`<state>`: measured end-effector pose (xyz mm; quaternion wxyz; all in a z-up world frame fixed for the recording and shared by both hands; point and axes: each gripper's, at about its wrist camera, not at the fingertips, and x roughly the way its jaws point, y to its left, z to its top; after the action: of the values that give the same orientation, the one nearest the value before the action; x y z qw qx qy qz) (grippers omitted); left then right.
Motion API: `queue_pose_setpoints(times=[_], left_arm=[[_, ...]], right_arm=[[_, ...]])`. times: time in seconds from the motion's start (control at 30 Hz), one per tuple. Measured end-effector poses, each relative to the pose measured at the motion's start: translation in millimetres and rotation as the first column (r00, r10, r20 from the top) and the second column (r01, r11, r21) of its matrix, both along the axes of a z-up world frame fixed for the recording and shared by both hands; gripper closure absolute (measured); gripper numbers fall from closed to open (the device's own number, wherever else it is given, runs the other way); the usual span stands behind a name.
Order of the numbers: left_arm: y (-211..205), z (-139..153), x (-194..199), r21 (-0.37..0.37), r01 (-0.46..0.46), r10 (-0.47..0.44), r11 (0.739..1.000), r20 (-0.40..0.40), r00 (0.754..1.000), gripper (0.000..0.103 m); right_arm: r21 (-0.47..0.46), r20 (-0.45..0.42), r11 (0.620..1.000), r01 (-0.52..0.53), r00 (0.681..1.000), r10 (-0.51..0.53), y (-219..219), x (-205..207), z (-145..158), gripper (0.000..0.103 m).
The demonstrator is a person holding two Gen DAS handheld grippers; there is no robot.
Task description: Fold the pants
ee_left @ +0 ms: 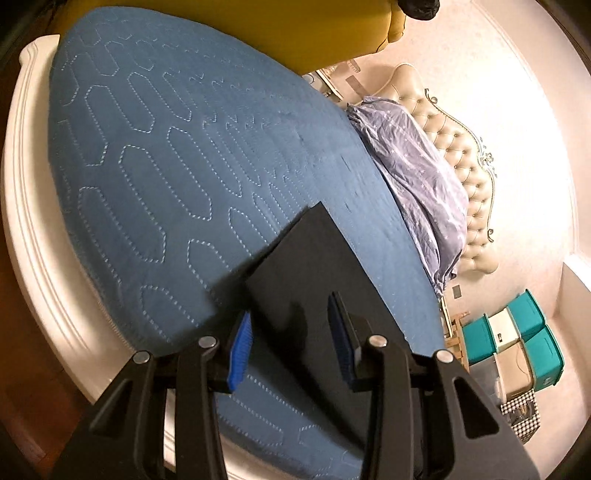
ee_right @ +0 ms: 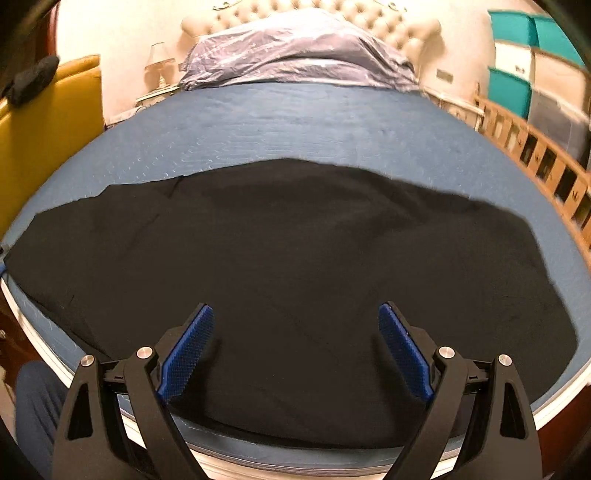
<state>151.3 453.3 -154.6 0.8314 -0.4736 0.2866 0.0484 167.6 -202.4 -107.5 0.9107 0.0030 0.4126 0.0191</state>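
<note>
Black pants (ee_right: 295, 266) lie spread flat across the near part of a blue quilted bed cover (ee_right: 314, 122). My right gripper (ee_right: 295, 314) hovers over their near edge, open, with nothing between its blue pads (ee_right: 184, 350). In the left wrist view one end of the pants (ee_left: 306, 266) shows as a dark rectangle on the blue cover (ee_left: 166, 166). Above that end my left gripper (ee_left: 290, 314) stands open, its blue pads (ee_left: 240, 350) apart and empty.
A crumpled lilac duvet (ee_right: 295, 55) lies by the tufted cream headboard (ee_right: 413, 26). A yellow armchair (ee_right: 44, 122) stands at the left, a wooden crib rail (ee_right: 535, 155) and teal storage boxes (ee_right: 517, 55) at the right. The white bed frame (ee_left: 33, 221) rims the mattress.
</note>
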Motion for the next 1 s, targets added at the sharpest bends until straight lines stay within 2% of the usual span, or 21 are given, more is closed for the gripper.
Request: queue_pose_setpoints(times=[0.1,0.17,0.27,0.37,0.5,0.6,0.7,0.87,1.0], left_arm=[[4.2,-2.2,4.6,-0.024,-0.001,0.001,1.0,0.009,1.0,0.067],[4.5,-0.8,8.6,-0.004,0.011,-0.011,1.0,-0.009,1.0,0.084],[5.3,0.3,5.3,0.006,0.021,-0.021,1.0,-0.015,1.0,0.09],[3.2,6.5,2.8,0.035,0.034,-0.034,0.999,-0.016,0.999,0.092],[1.5,15.3,2.9,0.056,0.048,-0.047,0.997,-0.017,0.999,0.093],[-1.0,22.1,2.2,0.068,0.052,-0.051,0.996,-0.017,0.999,0.094],[-2.1,26.7,0.2,0.069,0.054,-0.053,0.996,-0.017,0.998,0.094],[-1.9,28.3,-4.4,0.07,0.063,-0.062,0.996,-0.013,0.998,0.094],[3.7,19.0,-2.9,0.06,0.069,-0.067,0.996,-0.034,0.997,0.094]], right_arm=[[-0.016,-0.053,0.999,0.037,0.998,-0.038,-8.8,7.3,-15.7,0.015],[-0.02,-0.054,0.999,0.027,0.998,-0.028,-9.5,7.7,-20.8,0.014],[-0.041,-0.065,0.999,0.035,0.997,-0.038,-7.1,8.8,-15.0,0.014],[-0.026,-0.025,0.998,0.051,0.998,-0.052,-0.9,6.4,2.8,0.014],[0.006,0.014,0.998,-0.057,0.998,0.057,48.3,11.7,31.9,0.014],[0.018,0.03,0.985,-0.173,0.985,0.172,108.2,21.9,41.3,0.014],[-0.027,0.023,0.963,-0.268,0.963,0.269,177.4,44.6,38.3,0.014],[-0.07,-0.042,0.949,-0.309,0.951,0.307,246.7,91.3,27.2,0.014],[-0.131,-0.073,0.926,-0.353,0.935,0.346,289.6,112.2,17.4,0.014]])
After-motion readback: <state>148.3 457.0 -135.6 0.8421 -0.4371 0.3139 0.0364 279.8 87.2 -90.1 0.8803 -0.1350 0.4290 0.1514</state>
